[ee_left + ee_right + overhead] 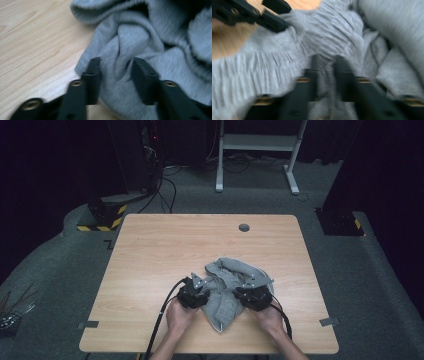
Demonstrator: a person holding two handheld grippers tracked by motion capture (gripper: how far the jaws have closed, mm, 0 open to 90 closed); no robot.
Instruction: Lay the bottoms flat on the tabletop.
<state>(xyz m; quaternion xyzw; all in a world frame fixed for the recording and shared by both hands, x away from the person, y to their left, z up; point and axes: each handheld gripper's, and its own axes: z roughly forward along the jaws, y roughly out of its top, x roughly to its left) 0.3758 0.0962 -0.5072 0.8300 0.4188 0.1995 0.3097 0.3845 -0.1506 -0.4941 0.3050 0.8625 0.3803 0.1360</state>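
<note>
Grey cloth (pixel 227 292) pinched by right tool (pixel 326 65).

Both hands are held low & close together, left gripper (pixel 195 290) jaws kept partly apart, right gripper (pixel 250 292) jaws clamped.

The crumpled garment (pixel 231 287) is plain heather grey, with ribbed folds. It lies on a table (pixel 165 250) of pale wood grain. Beside the garment, both grippers' jaws are black.

grey cloth (pixel 287 65) blurred, edge-cropped
</note>
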